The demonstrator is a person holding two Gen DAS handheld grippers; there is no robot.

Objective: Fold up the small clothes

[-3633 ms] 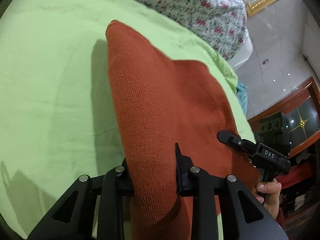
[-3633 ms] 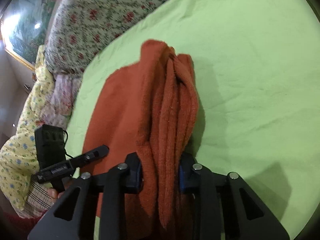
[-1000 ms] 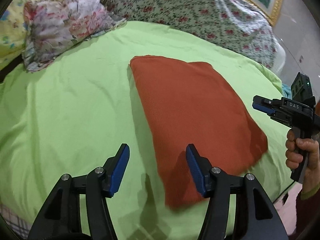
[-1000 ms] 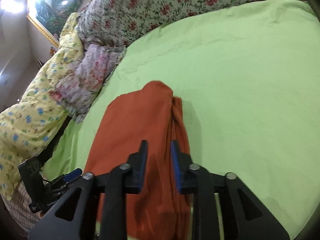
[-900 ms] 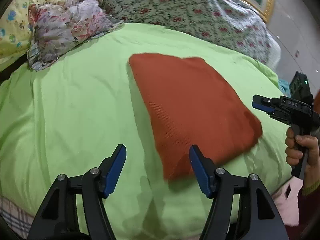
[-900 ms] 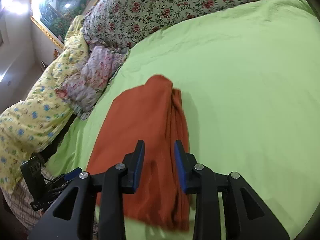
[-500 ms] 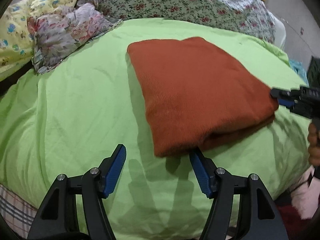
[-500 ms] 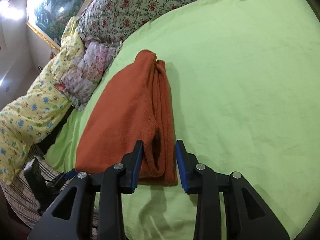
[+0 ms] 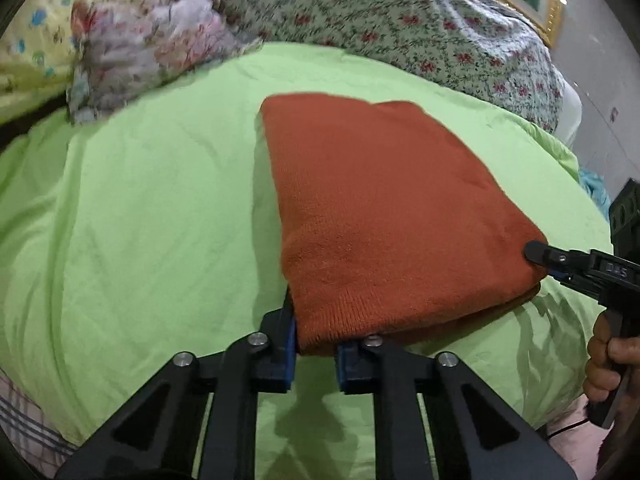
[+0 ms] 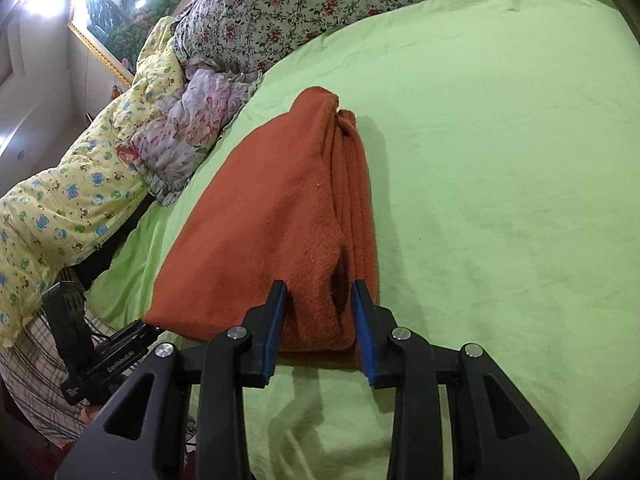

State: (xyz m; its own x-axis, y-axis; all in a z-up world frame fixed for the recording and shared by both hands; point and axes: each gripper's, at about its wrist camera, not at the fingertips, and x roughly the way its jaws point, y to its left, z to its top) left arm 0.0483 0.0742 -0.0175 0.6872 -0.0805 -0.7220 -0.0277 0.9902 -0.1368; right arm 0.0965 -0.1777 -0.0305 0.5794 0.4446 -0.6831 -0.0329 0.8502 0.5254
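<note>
Left wrist view: a folded rust-orange sweater [image 9: 384, 216] lies on a lime-green bedsheet [image 9: 132, 224], its near edge rounded and thick with stacked layers. The left gripper [image 9: 316, 354] sits at the sweater's near left corner, its blue-padded fingers [image 9: 286, 352] drawn close together with the corner of the knit between them; the fabric overhangs the tips, so whether the pads actually pinch it cannot be told. At the right edge of the frame the right gripper [image 9: 538, 258] reaches in from the side, its black tip touching the sweater's far-right corner, with a hand [image 9: 608, 364] wrapped around its handle. Behind the sweater, a floral quilt [image 9: 400, 28] runs across the head of the bed, a crumpled pink-and-lilac pillow [image 9: 148, 52] sits at upper left, and a gilt picture frame [image 9: 548, 4] shows at the top right.

Right wrist view: the same sweater [image 10: 272, 216] stretches away from the camera, its folded layers showing as ridges along the right side. The right gripper [image 10: 320, 332] is spread, its blue pads standing either side of the sweater's near end, the left pad against the knit and the right one just beside the layered edge. The left gripper [image 10: 140, 328] appears at lower left, touching the sweater's other near corner. A yellow printed blanket [image 10: 68, 188] lies along the left, beside the pink pillow [image 10: 188, 120], and the green sheet [image 10: 500, 160] fills the right.
</note>
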